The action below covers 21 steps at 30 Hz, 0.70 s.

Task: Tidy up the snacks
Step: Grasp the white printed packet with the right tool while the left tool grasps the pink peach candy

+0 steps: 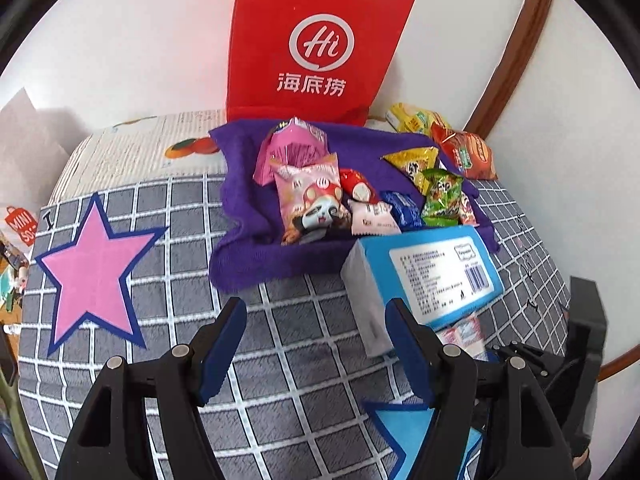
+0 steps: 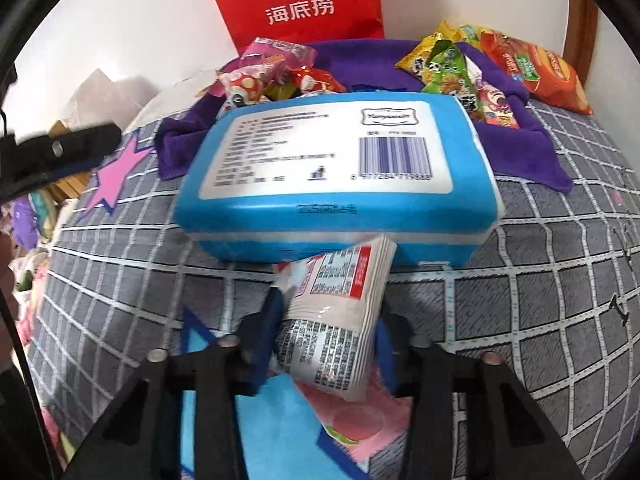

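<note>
A purple cloth [image 1: 256, 240] on the checked bedcover holds several snack packets: a pink panda packet [image 1: 312, 204], a green packet [image 1: 442, 196] and a yellow one [image 1: 412, 164]. A blue wet-wipe pack [image 1: 432, 268] lies at the cloth's near edge; it also shows in the right wrist view [image 2: 336, 176]. My left gripper [image 1: 316, 348] is open and empty above the bedcover. My right gripper [image 2: 328, 332] is shut on a white and red snack packet [image 2: 332, 316] just in front of the blue pack.
A red paper bag [image 1: 316, 44] stands against the white wall behind the cloth. An orange chip bag [image 1: 468, 152] and a yellow packet [image 1: 416, 118] lie at the back right. A pink star [image 1: 92, 268] marks the bedcover at the left. Clutter lies beyond the left edge.
</note>
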Available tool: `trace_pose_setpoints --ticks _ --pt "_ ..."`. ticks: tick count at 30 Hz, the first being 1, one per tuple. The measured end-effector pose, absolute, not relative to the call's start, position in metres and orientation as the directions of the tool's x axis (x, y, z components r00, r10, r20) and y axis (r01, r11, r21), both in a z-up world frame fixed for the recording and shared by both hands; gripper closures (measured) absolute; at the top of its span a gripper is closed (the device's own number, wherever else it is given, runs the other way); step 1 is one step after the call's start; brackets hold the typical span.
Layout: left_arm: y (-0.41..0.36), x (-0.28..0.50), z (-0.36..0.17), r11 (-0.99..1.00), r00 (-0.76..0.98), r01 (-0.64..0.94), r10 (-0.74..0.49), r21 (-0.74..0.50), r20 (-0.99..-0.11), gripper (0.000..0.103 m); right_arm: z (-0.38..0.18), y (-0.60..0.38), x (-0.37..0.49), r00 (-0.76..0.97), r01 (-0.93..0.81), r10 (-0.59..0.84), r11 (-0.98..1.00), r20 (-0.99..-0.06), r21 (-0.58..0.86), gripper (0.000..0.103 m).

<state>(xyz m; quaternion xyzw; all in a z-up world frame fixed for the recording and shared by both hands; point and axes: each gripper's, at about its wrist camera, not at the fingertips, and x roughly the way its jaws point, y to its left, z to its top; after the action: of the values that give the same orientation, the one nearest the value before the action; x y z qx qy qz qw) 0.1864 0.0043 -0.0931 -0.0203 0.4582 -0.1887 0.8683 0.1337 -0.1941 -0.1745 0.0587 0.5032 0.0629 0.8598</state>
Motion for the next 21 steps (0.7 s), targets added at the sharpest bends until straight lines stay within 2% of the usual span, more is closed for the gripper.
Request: trace_pose_setpoints --ticks 9,13,21 --pt "-0.002 0.160 -0.100 0.924 0.494 0.314 -0.354 -0.216 -0.794 0.033 -0.147 -0.195 0.109 0.547 -0.066 0.166 0.986 -0.820 0.156 0.076" --pt "-0.005 0.149 -0.101 0.926 0.491 0.312 -0.348 -0.212 -0.799 0.033 -0.136 -0.201 0.095 0.571 -0.064 0.175 0.984 -0.802 0.169 0.084" --pt "-0.019 0.128 -0.105 0.925 0.484 0.320 -0.344 -0.203 -0.805 0.033 -0.116 -0.222 0.072 0.614 -0.050 0.180 0.981 -0.769 0.190 0.085"
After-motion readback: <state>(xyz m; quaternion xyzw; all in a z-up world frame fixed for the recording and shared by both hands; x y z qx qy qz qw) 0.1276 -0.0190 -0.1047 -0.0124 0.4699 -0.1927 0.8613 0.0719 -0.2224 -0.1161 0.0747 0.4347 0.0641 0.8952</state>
